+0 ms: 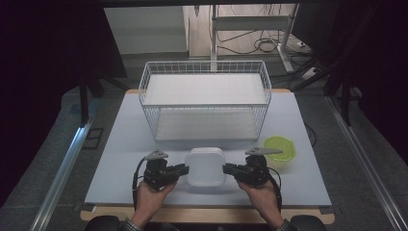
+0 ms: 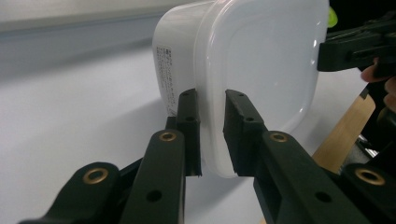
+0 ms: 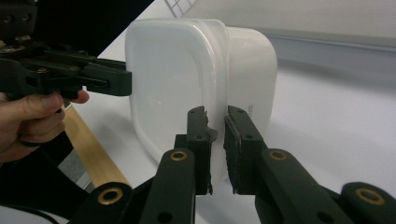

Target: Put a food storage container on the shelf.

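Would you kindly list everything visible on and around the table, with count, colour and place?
lidded container: one, white, near edge of the table, between both grippers
wire basket: one, white, far half of the table, behind the container
bowl: one, yellow-green, right of the container
table: one, pale grey top with wooden front edge
cables: several, dark, on the floor beyond the table
left gripper: one, black, jaws clamped on the container's lid rim
right gripper: one, black, jaws clamped on the opposite rim
hands: two, holding the grippers at the bottom of the high view
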`<state>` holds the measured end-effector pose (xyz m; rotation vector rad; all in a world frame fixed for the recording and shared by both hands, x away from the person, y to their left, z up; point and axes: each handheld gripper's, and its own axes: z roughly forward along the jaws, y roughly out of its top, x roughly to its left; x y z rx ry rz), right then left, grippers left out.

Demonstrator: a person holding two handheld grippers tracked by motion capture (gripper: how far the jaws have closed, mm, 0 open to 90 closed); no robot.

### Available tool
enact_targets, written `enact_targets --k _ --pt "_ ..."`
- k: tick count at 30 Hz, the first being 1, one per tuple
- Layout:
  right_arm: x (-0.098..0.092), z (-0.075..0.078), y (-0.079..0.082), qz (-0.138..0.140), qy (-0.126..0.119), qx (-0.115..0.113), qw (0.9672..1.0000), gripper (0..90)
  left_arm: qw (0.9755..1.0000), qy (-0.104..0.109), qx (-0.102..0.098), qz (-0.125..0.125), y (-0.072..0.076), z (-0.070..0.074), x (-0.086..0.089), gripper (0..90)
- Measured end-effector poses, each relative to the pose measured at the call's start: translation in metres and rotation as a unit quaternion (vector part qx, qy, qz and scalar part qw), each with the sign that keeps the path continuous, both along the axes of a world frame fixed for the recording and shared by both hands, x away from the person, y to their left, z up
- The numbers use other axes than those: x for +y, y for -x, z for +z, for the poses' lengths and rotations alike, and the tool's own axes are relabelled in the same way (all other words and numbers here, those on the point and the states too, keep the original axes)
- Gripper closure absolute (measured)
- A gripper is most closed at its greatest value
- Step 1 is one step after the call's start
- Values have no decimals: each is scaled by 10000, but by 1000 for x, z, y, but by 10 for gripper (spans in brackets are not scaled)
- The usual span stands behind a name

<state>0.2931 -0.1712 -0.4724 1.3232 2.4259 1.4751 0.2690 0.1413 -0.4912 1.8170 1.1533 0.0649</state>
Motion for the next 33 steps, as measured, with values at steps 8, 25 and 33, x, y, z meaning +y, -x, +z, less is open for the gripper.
enact_targets --k 8,25,33 --pt "-5 10 -5 -67 -160 -135 9998 809 9996 96 -259 -72 -5 17 0 783" --pt "-12 67 -31 -37 -460 -710 9964 808 9953 110 -953 -96 -28 85 -1 790" --pt "-8 90 -43 4 -524 -857 9949 807 9936 138 -1120 -81 -39 111 4 791"
